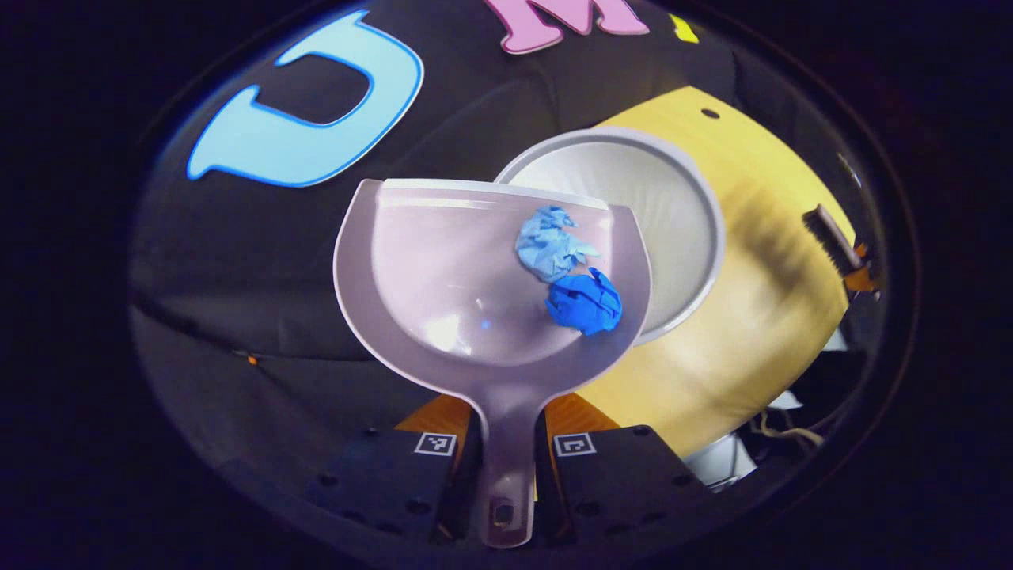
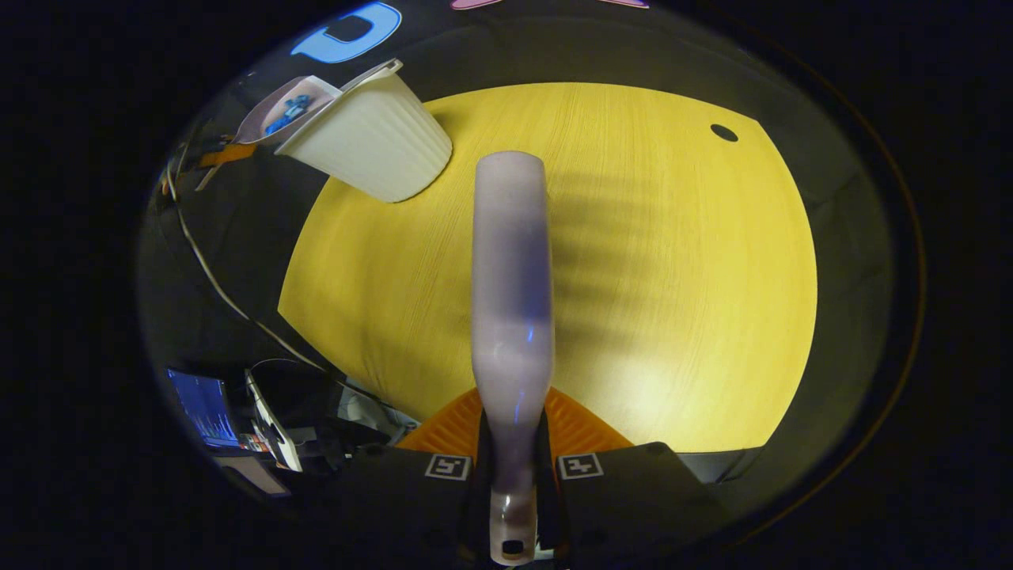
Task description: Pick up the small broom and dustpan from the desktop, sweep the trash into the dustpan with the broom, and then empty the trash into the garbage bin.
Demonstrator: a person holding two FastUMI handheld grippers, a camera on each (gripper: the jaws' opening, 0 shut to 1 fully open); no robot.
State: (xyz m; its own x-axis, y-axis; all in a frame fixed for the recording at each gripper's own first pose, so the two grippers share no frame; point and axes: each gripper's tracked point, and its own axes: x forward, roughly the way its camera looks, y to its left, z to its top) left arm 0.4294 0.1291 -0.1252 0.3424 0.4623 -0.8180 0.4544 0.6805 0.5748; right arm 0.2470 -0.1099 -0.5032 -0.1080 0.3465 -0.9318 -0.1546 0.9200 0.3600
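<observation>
My left gripper is shut on the handle of the pale dustpan, held level beside and partly over the white garbage bin. Two crumpled paper balls lie in the pan: a light blue one and a dark blue one. My right gripper is shut on the small broom's handle, which points out over the yellow table. In the left gripper view the broom's dark bristles show at the far right. The right gripper view has the bin and the dustpan at upper left.
A round dark hole sits near the table's far corner. Cables and a lit screen lie off the table's left edge in the right gripper view. Black cloth hangs behind the bin.
</observation>
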